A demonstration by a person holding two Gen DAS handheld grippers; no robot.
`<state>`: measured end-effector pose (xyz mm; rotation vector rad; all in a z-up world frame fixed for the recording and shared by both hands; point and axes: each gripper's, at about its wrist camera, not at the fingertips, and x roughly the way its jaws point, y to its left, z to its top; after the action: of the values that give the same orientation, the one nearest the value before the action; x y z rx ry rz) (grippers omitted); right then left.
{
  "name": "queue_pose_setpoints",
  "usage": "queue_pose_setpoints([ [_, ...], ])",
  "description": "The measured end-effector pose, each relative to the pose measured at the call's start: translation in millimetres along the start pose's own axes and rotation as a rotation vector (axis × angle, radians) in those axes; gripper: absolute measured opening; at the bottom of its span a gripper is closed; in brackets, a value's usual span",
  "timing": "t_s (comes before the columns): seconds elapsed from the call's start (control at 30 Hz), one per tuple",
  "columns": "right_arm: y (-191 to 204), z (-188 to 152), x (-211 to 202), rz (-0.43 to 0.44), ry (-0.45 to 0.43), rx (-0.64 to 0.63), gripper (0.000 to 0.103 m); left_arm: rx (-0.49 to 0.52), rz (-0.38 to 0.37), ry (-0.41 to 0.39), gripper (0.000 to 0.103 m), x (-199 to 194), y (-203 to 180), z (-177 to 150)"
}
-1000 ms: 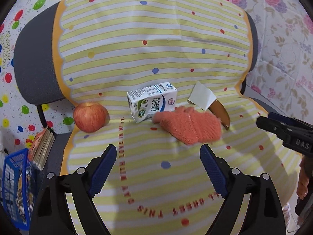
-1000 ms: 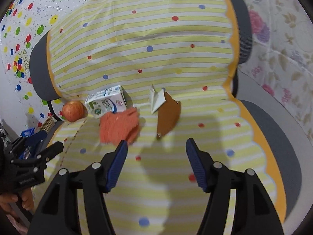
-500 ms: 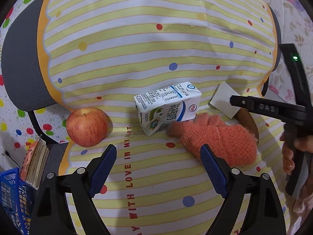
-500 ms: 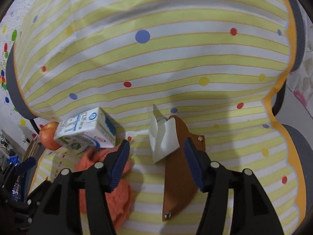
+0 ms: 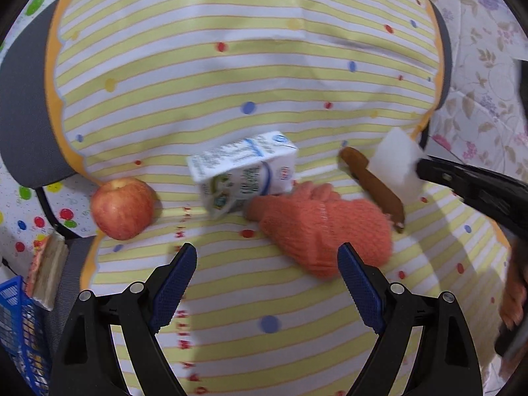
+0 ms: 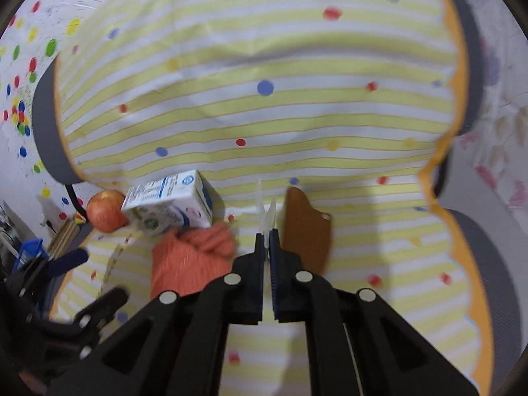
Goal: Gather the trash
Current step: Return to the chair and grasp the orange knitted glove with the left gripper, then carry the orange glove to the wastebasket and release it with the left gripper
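Observation:
My right gripper (image 6: 267, 234) is shut on a folded white paper (image 6: 265, 209), which sticks out past its tips, lifted beside a brown leather piece (image 6: 305, 231). In the left wrist view that white paper (image 5: 397, 165) hangs at the end of the right gripper (image 5: 420, 170) coming in from the right. A white milk carton (image 5: 246, 173) lies on its side on the striped chair cover, an orange knitted cloth (image 5: 323, 231) touching it. My left gripper (image 5: 267, 280) is open, short of the carton and cloth, nothing between its fingers. The carton (image 6: 168, 204) also shows in the right wrist view.
A red apple (image 5: 122, 208) rests at the seat's left edge. Below it stand a blue basket (image 5: 16, 326) and a stack of books (image 5: 46, 269). The brown leather piece (image 5: 373, 186) lies on the seat. The chair's striped backrest (image 5: 247, 59) rises behind everything. Floral wall (image 5: 488, 76) at right.
My right gripper has closed on the white paper and raised it off the brown piece. My left gripper has moved forward toward the carton and orange cloth, still open.

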<state>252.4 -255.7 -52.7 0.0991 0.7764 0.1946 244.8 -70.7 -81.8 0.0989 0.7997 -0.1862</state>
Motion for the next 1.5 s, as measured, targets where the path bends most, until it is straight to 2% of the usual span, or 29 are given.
queue_pose_setpoints([
  [0.1,-3,-13,-26,-0.002,-0.027,-0.015,0.004,0.007,-0.035,0.028,0.087,9,-13,2],
  [0.23,-4,-26,-48,-0.007,-0.053,-0.029,0.004,-0.056,-0.047,0.075,0.086,32,-8,13],
  [0.4,-8,-37,-66,0.034,-0.063,-0.001,0.004,-0.12,-0.1,0.174,0.074,68,-2,19],
  [0.43,-9,-40,-69,0.048,-0.062,0.008,0.004,-0.126,-0.124,0.178,0.069,71,-3,18],
  [0.47,-9,-43,-72,0.057,-0.064,0.01,0.004,-0.128,-0.157,0.175,0.057,73,-5,18],
  [0.5,-8,-46,-75,0.06,-0.066,0.009,0.004,-0.125,-0.178,0.171,0.05,72,-7,18],
  [0.53,-6,-50,-81,0.058,-0.07,0.009,0.004,-0.115,-0.191,0.163,0.035,68,-11,17],
  [0.57,-5,-54,-86,0.055,-0.075,0.009,0.004,-0.087,-0.195,0.142,0.025,61,-17,16],
  [0.63,-3,-62,-100,0.044,-0.09,0.005,0.004,-0.044,-0.183,0.095,0.023,42,-25,12],
  [0.77,1,-87,-141,-0.004,-0.142,0.013,0.004,0.048,-0.18,-0.054,0.023,-25,-40,-12],
  [0.83,3,-103,-158,-0.015,-0.147,0.021,0.004,0.1,-0.184,-0.126,0.023,-67,-46,-34],
  [0.97,12,-134,-181,-0.043,-0.145,0.051,0.004,0.144,-0.209,-0.204,0.023,-127,-52,-78],
  [1.1,21,-164,-195,-0.053,-0.11,0.086,0.004,0.157,-0.24,-0.209,0.024,-157,-60,-116],
  [1.3,30,-195,-222,-0.113,-0.091,0.102,0.004,0.216,-0.286,-0.166,0.024,-182,-88,-162],
  [1.5,18,-234,-265,-0.239,-0.094,0.16,0.004,0.3,-0.426,-0.154,0.025,-196,-130,-193],
])
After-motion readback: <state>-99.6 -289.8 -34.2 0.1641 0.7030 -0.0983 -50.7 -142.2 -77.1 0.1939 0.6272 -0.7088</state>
